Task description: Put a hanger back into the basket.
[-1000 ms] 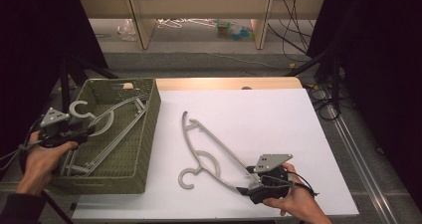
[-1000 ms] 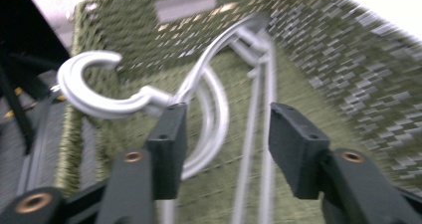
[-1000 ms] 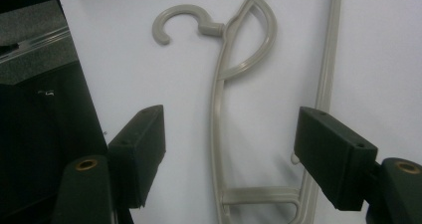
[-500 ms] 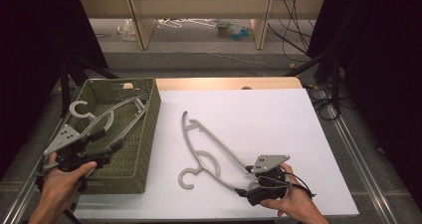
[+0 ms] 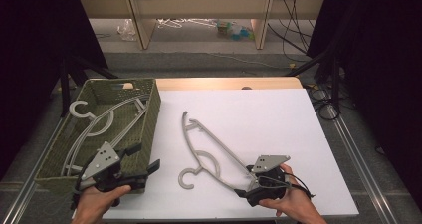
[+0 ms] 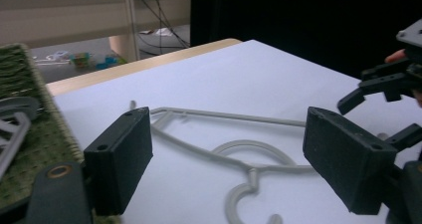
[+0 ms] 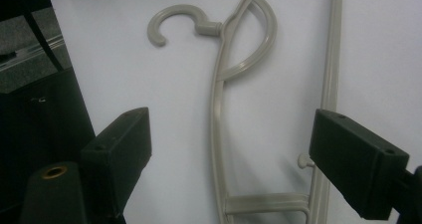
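While the white counter [image 5: 278, 119] carried a single loose hanger, the work of clearing hangers into the basket stood, by my judgement, roughly half done.

Taking the woven green basket [image 5: 149, 119] as the landmark: it sat at the counter's left edge, and a grey hanger in the basket [image 5: 99, 122] lay inside it, hook toward the far left corner, with slimmer rails beneath it that may belong to further hangers; I could not count them. That part appeared complete.

The grey hanger on the counter [image 5: 209, 152] lay flat to the right of the basket, well clear of its wall, hook toward the near edge. It remained to be lifted and placed.

The left gripper [image 5: 147, 170] hovered at the basket's near right corner, pointing toward that hanger. Its fingers [image 6: 119, 159] had just been opening and stood wide, with nothing between them. The right gripper [image 5: 244, 191] rested farther right of the basket, at the hanger's near end. Its fingers [image 7: 356, 157] had likewise just been opening and stood wide; they straddled the hanger's rails without pressing on them, so nothing was held.

The counter was a plain white sheet over a wooden top [image 5: 224, 83], clean and otherwise bare. Beyond the basket's far side the room showed a grey floor, pale wooden shelving legs [image 5: 137, 20], scattered small items and trailing cables [image 5: 293, 32], with dark drapes at either side.
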The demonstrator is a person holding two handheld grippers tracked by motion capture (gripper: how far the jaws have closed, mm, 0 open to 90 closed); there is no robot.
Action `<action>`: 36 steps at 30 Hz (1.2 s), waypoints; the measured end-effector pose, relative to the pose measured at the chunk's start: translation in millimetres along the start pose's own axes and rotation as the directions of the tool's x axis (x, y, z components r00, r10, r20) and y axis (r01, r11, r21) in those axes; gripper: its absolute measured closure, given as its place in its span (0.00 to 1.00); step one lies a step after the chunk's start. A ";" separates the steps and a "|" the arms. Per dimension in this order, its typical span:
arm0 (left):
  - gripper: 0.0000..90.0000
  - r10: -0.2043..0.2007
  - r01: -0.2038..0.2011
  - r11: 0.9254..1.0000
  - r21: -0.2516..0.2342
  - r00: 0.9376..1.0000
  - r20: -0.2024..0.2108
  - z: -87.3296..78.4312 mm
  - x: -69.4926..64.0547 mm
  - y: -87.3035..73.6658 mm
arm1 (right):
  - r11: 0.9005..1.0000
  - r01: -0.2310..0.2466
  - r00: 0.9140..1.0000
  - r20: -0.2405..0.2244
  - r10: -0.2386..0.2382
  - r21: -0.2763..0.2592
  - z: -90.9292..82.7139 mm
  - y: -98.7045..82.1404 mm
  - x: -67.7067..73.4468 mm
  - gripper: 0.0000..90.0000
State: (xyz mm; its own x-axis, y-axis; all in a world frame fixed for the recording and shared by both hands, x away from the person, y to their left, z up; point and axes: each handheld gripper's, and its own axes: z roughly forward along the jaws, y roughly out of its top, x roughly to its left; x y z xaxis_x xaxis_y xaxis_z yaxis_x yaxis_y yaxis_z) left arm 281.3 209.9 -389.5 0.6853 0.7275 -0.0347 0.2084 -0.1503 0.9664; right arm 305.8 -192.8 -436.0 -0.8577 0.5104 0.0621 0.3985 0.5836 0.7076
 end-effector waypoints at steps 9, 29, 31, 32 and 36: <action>0.18 -0.035 0.033 0.999 0.021 0.998 0.053 11.8 -19.8 -24.6 | 1.000 0.007 1.000 0.013 -0.007 -0.020 -1.0 -0.5 -0.9 0.19; 0.18 0.006 -0.011 0.999 0.053 0.996 0.087 18.7 -25.9 -40.3 | 0.993 0.055 0.998 -0.003 -0.055 0.103 36.2 10.8 4.9 0.23; 0.18 0.012 -0.016 0.999 0.050 0.995 0.095 20.2 -26.1 -40.9 | 0.990 0.065 0.998 -0.004 -0.065 0.125 42.8 12.5 5.4 0.24; 0.18 0.007 -0.013 0.998 0.062 0.996 0.088 20.2 -27.4 -41.1 | 0.988 0.068 0.998 -0.009 -0.068 0.138 45.3 13.7 5.4 0.25; 0.18 0.016 -0.023 0.998 0.063 0.995 0.102 21.2 -27.9 -41.4 | 0.981 0.075 0.997 -0.025 -0.072 0.177 56.9 19.7 3.7 0.29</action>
State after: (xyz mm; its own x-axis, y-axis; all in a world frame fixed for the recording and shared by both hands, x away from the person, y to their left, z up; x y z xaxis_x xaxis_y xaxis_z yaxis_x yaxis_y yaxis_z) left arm 268.3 181.7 -433.9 0.7562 0.6528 -0.0446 0.2362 -0.2088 0.9490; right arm 329.0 -143.5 -461.9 -0.8918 0.4515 0.0284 0.3842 0.7226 0.5747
